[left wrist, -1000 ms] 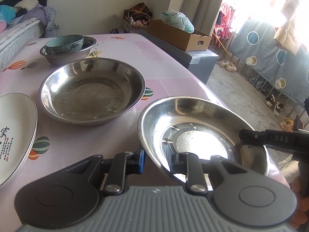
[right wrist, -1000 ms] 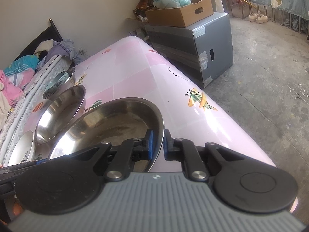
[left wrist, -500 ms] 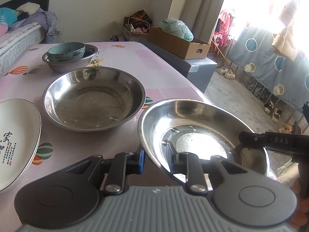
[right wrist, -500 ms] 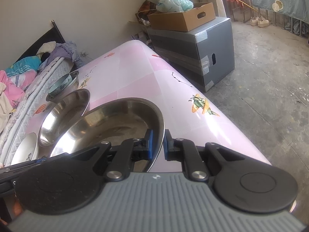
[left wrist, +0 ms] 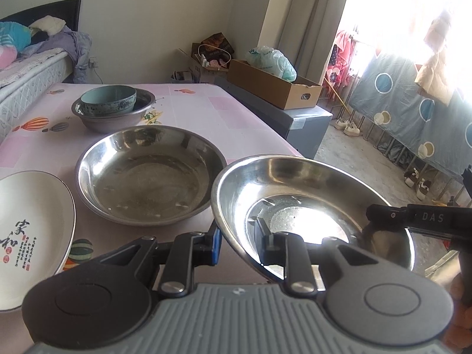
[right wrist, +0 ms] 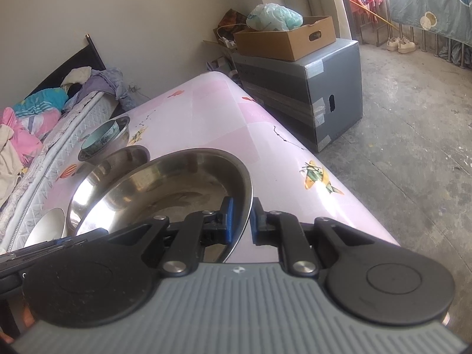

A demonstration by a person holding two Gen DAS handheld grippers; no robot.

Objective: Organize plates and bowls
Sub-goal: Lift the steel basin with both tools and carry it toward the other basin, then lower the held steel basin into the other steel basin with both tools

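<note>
Right now I have both grippers on the same steel bowl (left wrist: 295, 194). My left gripper (left wrist: 240, 240) is clamped on its near-left rim, one finger outside and one inside the bowl. My right gripper (right wrist: 240, 218) pinches the opposite rim between its blue pads (right wrist: 228, 218); from the left camera I see it as a black arm reaching in from the right. The bowl appears raised off the table (left wrist: 206, 106), tilted a little, with bright glare on its bottom.

Just left of my left gripper lies a white plate (left wrist: 32, 221) with red and black lettering. Straight ahead of that gripper, close behind the held bowl, a wider steel basin (left wrist: 147, 174) sits flat on the pink cloth printed with balloons. Farther ahead and slightly left, a green bowl (left wrist: 109, 98) is nested inside a smaller steel bowl (left wrist: 118, 121).

Beyond the table's far left edge I can see a bed (right wrist: 44, 118) heaped with clothes against a plain wall. To the right of the table stands a grey box (right wrist: 318, 94) with an open cardboard box (right wrist: 289, 39) on top, holding a plastic bag (right wrist: 274, 17). Farther right the floor is bare concrete, with shoes (right wrist: 401, 44) near a blue dotted cloth (left wrist: 413, 112) hung by the bright window.
</note>
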